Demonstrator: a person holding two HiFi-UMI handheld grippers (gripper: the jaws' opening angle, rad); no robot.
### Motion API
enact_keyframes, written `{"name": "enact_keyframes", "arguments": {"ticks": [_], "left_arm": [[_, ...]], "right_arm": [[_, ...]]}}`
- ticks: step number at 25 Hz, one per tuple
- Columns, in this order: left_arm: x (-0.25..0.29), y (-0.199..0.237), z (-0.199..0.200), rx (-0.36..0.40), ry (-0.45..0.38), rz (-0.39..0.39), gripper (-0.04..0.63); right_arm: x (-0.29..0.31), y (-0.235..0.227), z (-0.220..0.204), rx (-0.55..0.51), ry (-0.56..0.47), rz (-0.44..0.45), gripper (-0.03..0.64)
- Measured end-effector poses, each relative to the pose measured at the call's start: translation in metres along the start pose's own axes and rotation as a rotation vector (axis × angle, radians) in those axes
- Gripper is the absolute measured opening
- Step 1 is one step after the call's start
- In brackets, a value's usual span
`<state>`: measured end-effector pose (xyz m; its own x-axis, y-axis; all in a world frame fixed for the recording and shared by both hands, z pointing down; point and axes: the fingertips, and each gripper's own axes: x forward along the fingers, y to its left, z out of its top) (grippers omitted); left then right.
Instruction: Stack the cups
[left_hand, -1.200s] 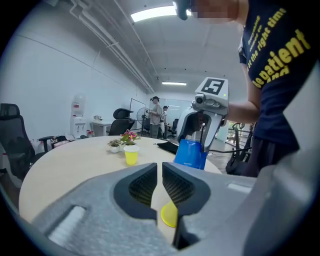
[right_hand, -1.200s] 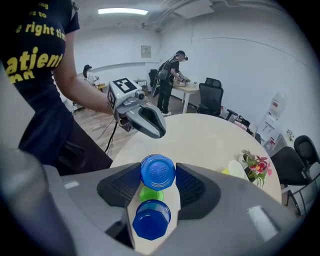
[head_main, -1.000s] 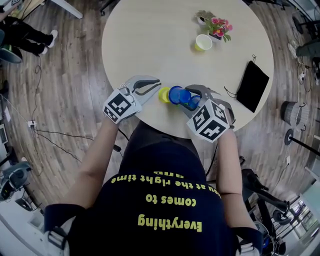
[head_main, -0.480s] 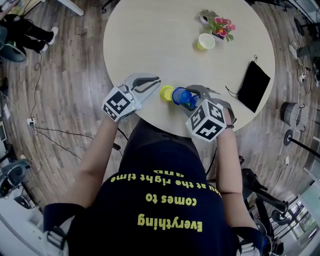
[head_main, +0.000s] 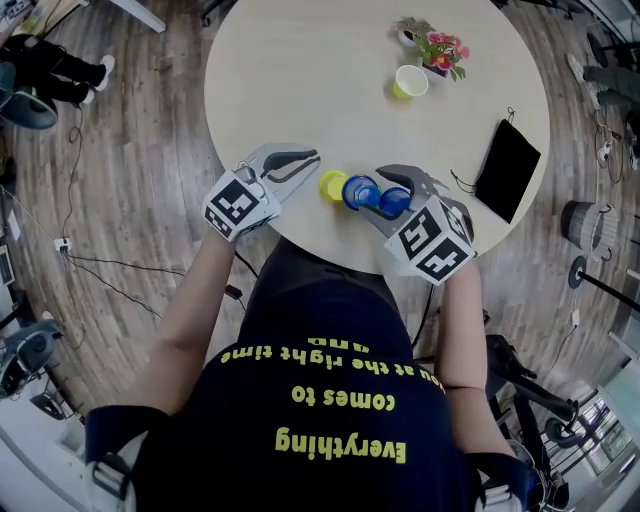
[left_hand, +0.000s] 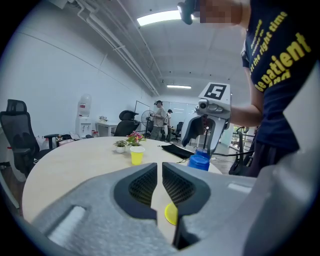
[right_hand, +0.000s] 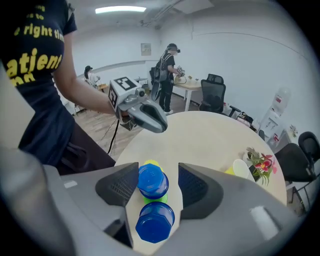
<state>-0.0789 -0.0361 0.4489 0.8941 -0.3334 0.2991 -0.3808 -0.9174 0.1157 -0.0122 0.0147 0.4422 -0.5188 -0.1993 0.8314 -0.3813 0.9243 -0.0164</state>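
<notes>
A round pale wooden surface (head_main: 300, 80) fills the upper middle of the head view, and the cups sit in a cluster at its lower edge, between the two tongs.

The left tongs (head_main: 305, 160) come in from the left of the cluster. In the left gripper view these tongs (left_hand: 160, 167) are closed to a thin slit with nothing between them. Through the slit, low in the frame, shows a small yellow plastic cup (left_hand: 171, 214), which in the head view (head_main: 332, 185) stands at the left end of the cluster.

The right tongs (head_main: 388, 186) reach in from the lower right. Their jaws have just been opening and stand wide apart (right_hand: 159, 172). Two blue plastic cups sit bottom-up between them. The farther blue cup (right_hand: 152, 181) is close against the left pad, with a clear gap to the right pad, and lies just right of the small yellow cup (head_main: 360, 192). A bright green cup (right_hand: 156, 199) peeks out beneath it. The nearer blue cup (right_hand: 155, 222) sits deeper between the jaws (head_main: 396, 202).

At the upper right of the head view a second yellow cup with a white inside (head_main: 408, 82) lies beside a small pot of pink flowers (head_main: 435, 52). A flat black drawstring pouch (head_main: 507, 170) rests at the right edge.
</notes>
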Motion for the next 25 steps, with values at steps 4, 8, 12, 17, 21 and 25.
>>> {"name": "enact_keyframes", "arguments": {"ticks": [4, 8, 12, 17, 21, 25], "left_arm": [[0.003, 0.001, 0.000, 0.000, 0.003, -0.002, 0.035], [0.008, 0.003, 0.001, 0.002, 0.006, -0.001, 0.035], [0.011, 0.007, 0.004, -0.011, -0.005, 0.019, 0.035], [0.010, 0.021, 0.005, -0.058, -0.018, 0.062, 0.035], [0.015, 0.030, 0.007, -0.066, -0.016, 0.093, 0.035], [0.022, 0.037, 0.008, -0.061, -0.004, 0.114, 0.035]], "right_arm": [[-0.021, -0.014, 0.007, 0.105, -0.119, 0.019, 0.259], [-0.042, -0.055, 0.007, 0.199, -0.230, -0.106, 0.252], [-0.062, -0.110, -0.007, 0.318, -0.323, -0.289, 0.231], [-0.058, -0.157, -0.029, 0.433, -0.364, -0.378, 0.189], [-0.033, -0.174, -0.040, 0.408, -0.314, -0.390, 0.173], [-0.004, -0.186, -0.043, 0.357, -0.256, -0.394, 0.164]]}}
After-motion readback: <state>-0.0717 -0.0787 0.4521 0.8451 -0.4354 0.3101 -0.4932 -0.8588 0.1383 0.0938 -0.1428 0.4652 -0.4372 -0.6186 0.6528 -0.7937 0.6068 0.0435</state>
